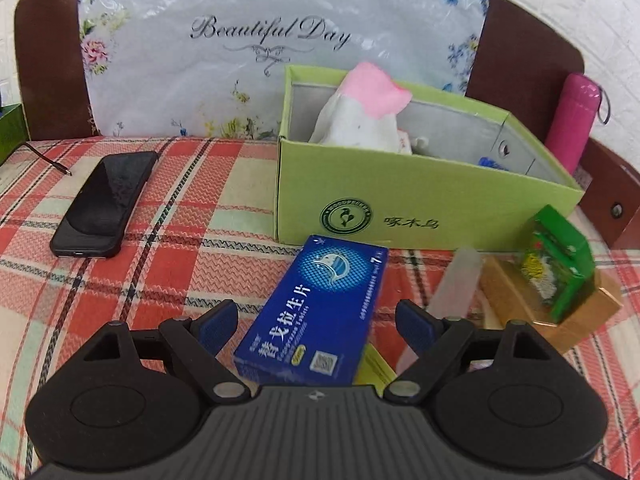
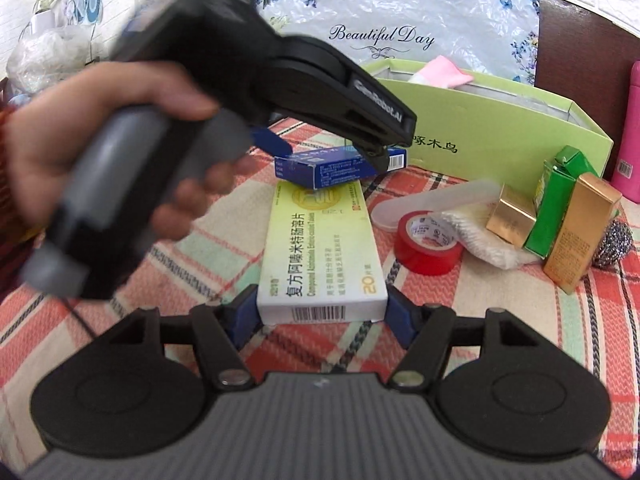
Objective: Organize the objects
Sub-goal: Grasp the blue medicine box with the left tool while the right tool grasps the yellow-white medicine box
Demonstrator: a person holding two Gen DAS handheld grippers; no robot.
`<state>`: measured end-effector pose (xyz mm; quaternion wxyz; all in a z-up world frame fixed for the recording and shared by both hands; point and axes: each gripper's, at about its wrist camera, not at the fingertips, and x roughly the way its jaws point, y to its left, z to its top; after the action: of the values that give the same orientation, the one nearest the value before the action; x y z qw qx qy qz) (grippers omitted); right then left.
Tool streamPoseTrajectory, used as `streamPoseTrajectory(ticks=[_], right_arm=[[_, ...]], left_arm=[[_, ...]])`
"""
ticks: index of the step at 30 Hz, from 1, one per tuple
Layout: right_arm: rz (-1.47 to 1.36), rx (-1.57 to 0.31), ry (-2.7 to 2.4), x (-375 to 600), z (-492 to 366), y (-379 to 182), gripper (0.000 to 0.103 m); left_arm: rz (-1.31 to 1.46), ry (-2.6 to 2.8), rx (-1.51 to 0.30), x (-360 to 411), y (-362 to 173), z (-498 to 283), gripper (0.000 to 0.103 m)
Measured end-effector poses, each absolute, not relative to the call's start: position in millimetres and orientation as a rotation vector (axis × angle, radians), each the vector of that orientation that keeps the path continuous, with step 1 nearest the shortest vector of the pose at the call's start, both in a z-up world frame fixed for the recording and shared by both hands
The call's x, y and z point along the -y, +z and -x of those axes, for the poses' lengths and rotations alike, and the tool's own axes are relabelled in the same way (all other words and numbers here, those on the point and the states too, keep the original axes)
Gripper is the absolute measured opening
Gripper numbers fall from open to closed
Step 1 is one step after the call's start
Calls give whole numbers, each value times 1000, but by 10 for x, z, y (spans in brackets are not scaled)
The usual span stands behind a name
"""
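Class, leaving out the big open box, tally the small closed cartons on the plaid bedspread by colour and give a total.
Blue carton: 1
Yellow carton: 1
Green carton: 1
Gold cartons: 2
Total: 5

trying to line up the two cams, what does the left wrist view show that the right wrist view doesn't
Only the left wrist view shows the black phone and cable tip on the plaid cloth.

Only the right wrist view shows the red tape roll, steel scourer, the person's hand holding the left claw, and the yellow-white medicine box between the right claw fingers.

Both show the blue medicine box, green box, pink bottle and gold boxes.
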<state>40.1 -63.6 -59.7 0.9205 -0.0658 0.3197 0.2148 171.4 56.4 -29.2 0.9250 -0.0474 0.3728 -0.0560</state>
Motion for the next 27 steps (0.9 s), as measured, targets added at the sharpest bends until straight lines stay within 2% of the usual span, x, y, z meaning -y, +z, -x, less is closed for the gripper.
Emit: streamPoseTrajectory(ticks=[3,5,7,11,22,24,27], right_arm=[[145,-664,448,688,-301,-582,66],[149,-667,441,758,-210,-579,65],[135,-673,437,867,-128,-582,65],[98,-685,400,1108,10,-572,65],[78,-744,316,1395,428,-479,67],[80,-734,316,1403,407,-458,73],[95,-721,320,1370,334,-452,73]], left_arm=[[90,-129,-798,-619,-354,-1798,82],[91,-129,-794,-679,-361,-1793,68],[109,-129,-783,-751,-347,-1753,64],[147,-142,-782,-843,-322,-1585,62],[-2,-270,-788,-459,-362,-621,61],[-40,-268,-784,-388,-370,-489,62],[-76,-264,-782,-332,-405,-443,69]])
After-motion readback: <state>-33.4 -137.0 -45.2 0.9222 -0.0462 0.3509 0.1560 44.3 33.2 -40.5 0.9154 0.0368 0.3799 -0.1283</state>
